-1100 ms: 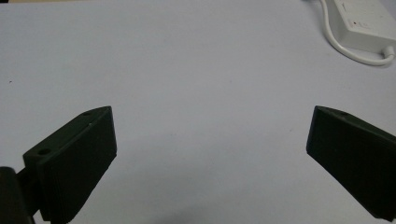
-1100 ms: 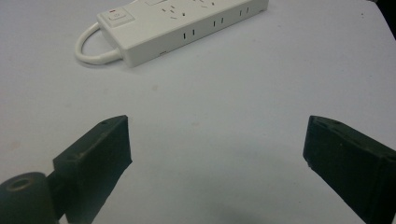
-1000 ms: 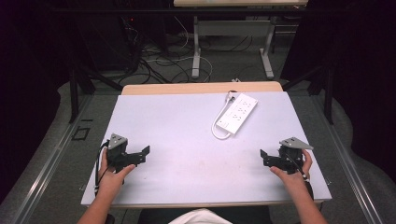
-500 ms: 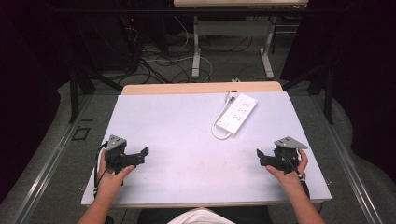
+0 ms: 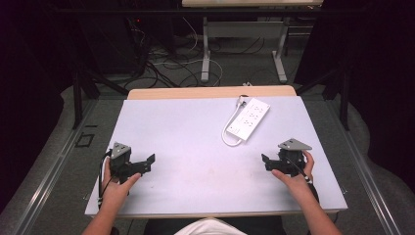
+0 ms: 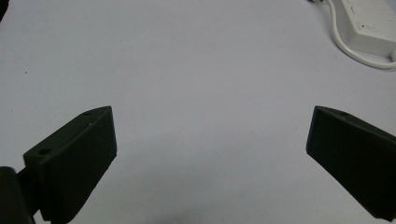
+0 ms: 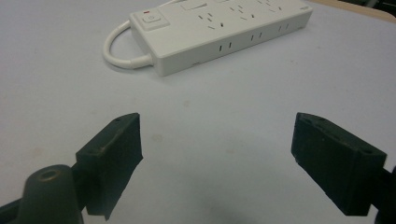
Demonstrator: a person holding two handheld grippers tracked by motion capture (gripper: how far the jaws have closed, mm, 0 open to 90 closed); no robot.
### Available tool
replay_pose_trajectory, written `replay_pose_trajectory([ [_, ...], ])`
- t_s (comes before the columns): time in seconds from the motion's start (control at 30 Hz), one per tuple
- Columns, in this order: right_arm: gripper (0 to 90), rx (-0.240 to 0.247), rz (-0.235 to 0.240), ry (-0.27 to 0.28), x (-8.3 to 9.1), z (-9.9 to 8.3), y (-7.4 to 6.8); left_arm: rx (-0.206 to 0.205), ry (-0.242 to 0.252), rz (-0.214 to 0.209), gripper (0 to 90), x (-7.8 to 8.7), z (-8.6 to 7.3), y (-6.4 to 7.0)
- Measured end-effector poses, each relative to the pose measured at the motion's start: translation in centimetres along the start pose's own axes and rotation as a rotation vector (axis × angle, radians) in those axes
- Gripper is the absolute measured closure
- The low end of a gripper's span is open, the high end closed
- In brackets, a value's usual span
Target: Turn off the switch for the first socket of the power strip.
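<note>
A white power strip [image 5: 247, 119] is seen lying flat on the pale desk [image 5: 195, 127], toward the far right, its short white cable [image 5: 229, 141] looped at the near end. No brand or lettering can be read on it; a red mark and a switch [image 7: 150, 18] are made out in the right gripper view. The left hand-held gripper [image 5: 147, 163] is held low at the near left, jaws spread wide, nothing between them. The right hand-held gripper [image 5: 266, 161] is held at the near right, jaws likewise wide and empty, the strip lying ahead of it, well apart.
</note>
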State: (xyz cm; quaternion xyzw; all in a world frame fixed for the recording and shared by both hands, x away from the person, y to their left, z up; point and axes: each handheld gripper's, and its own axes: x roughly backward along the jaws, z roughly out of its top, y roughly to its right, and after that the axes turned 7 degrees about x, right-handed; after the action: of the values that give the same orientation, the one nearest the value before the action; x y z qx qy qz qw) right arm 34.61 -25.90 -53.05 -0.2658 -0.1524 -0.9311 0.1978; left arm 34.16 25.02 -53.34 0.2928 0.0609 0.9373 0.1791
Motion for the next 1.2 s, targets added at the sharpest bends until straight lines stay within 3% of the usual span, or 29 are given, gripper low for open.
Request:
replay_pose_trajectory([
  [0.17, 15.9, 0.008, 0.029, 0.001, -0.1, 0.6, -0.2, 0.002, 0.009, -0.002, 1.1, 0.0, -0.1, -0.1],
  [0.3, 18.0, -0.016, 0.068, 0.007, -0.6, 1.2, 0.1, 0.013, 0.012, -0.003, 0.4, 0.0, -0.1, -0.2],
  [0.43, 18.7, -0.037, 0.070, 0.013, -1.0, 1.5, 0.2, 0.021, 0.013, 0.000, 0.4, 0.1, -0.1, -0.3],
  [0.9, 24.8, -0.038, 0.088, 0.023, -1.8, 3.3, 0.9, 0.031, 0.018, 0.004, 0.4, 0.3, -0.3, -0.4],
  [1.2, 30.6, -0.014, 0.100, 0.029, -2.1, 4.6, 1.4, 0.036, 0.028, 0.002, 0.4, 0.4, -0.2, -0.5],
])
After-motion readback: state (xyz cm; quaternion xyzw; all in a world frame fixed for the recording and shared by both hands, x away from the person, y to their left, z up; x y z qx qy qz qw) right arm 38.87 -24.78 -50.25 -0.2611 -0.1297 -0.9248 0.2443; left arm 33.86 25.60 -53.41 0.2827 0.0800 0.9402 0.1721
